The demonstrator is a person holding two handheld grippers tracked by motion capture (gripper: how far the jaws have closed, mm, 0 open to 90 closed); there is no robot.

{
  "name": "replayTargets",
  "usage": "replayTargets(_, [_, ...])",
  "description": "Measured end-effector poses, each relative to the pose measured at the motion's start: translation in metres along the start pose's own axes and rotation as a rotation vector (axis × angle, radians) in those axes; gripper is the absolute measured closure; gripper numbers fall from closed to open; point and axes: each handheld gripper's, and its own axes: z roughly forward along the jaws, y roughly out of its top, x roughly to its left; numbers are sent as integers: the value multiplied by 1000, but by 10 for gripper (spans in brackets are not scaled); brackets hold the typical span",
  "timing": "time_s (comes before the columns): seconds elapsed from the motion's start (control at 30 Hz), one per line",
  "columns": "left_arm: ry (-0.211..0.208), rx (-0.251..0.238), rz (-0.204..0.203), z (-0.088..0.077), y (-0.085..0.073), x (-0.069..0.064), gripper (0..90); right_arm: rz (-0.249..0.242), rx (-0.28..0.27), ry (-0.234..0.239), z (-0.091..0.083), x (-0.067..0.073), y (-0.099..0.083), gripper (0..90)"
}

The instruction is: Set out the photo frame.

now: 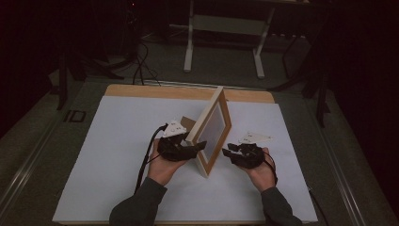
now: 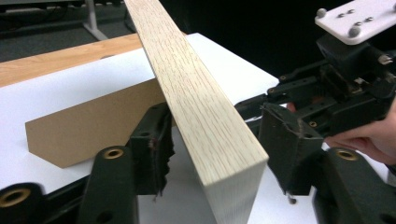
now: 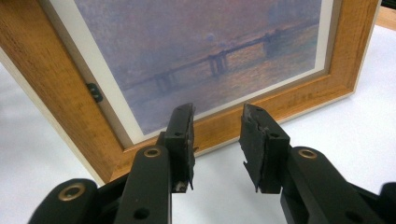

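A wooden picture frame (image 1: 214, 129) stands upright mid-table, edge-on toward me, with its brown cardboard easel back (image 1: 188, 123) propped behind it. My left gripper (image 1: 194, 147) straddles the frame's near side rail (image 2: 196, 102), one jaw on each face, shut on it. The easel back (image 2: 88, 128) lies to the left of those jaws. My right gripper (image 1: 229, 151) hovers just in front of the frame, open. Its gap (image 3: 217, 140) is empty and faces the bottom rail, below a dusky bridge print (image 3: 201, 51). It is also seen from the left gripper view (image 2: 345, 79).
A white sheet (image 1: 117, 165) covers the table, with a bare wooden strip (image 1: 155, 91) along the far edge. Beyond it on the dark floor are a white-legged stand (image 1: 226, 23) and cables (image 1: 141, 66). Open sheet lies to both sides of the frame.
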Motion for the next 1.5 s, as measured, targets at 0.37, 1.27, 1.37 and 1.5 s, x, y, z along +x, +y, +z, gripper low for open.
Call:
replayTargets(0.37, [40, -15, -35, 1, 0, 0, 575, 6, -3, -3, -1, -2, -1, 643])
replayTargets(1.27, [48, -45, -139, -3, -2, 17, 736, 5, -10, -1, -6, -6, -1, 669])
replayTargets(1.37, [35, -46, -144, -3, -2, 20, 742, 6, -15, -4, -7, -7, 0, 669])
replayTargets(1.5, [16, -41, -149, -5, -2, 26, 745, 8, -15, -9, -9, -8, 0, 669])
